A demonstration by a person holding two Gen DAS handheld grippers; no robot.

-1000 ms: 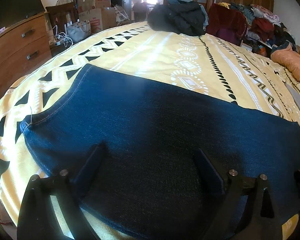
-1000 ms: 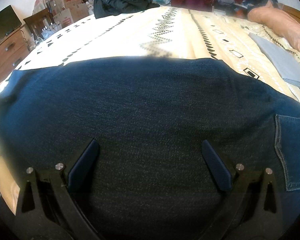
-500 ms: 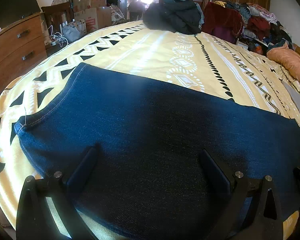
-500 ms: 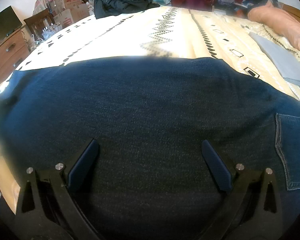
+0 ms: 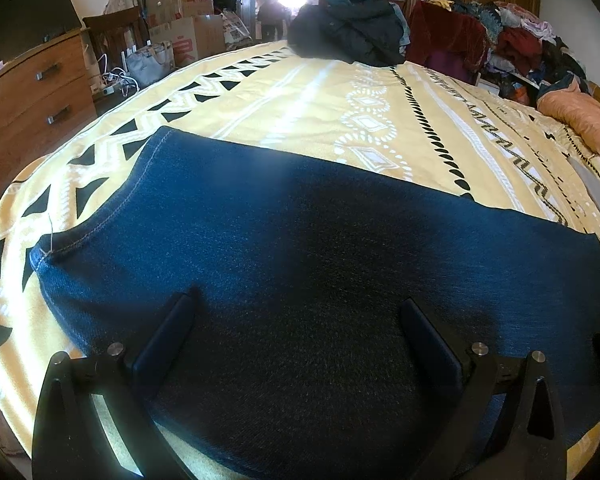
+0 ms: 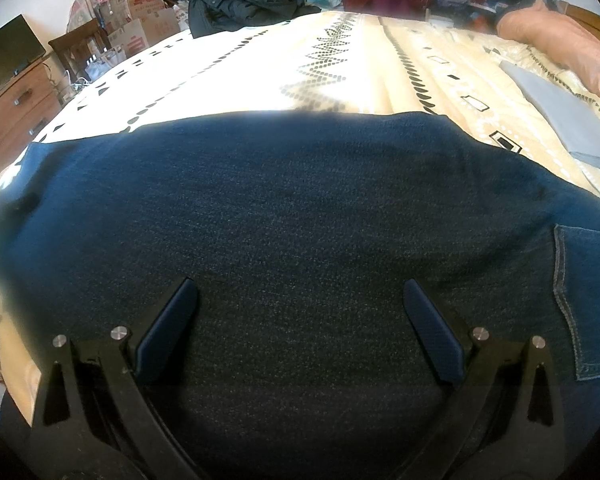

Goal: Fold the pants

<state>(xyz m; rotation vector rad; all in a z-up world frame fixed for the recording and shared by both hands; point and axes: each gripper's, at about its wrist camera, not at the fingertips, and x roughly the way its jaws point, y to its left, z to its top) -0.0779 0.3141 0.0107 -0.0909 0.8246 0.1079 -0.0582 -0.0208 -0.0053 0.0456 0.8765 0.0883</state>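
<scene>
Dark blue jeans lie flat across a yellow patterned bedspread, legs stacked, with the hem at the left. In the right wrist view the jeans fill the frame and a back pocket shows at the right. My left gripper is open and empty just above the denim near the hem end. My right gripper is open and empty above the middle of the jeans.
A pile of dark clothes sits at the far end of the bed. A wooden dresser stands at the left. More clothes and an orange pillow are at the right. A grey cloth lies right of the jeans.
The left gripper has drawn back and tilted up slightly, so the hem shows more fully. The right gripper has stayed still. Both stay open.
</scene>
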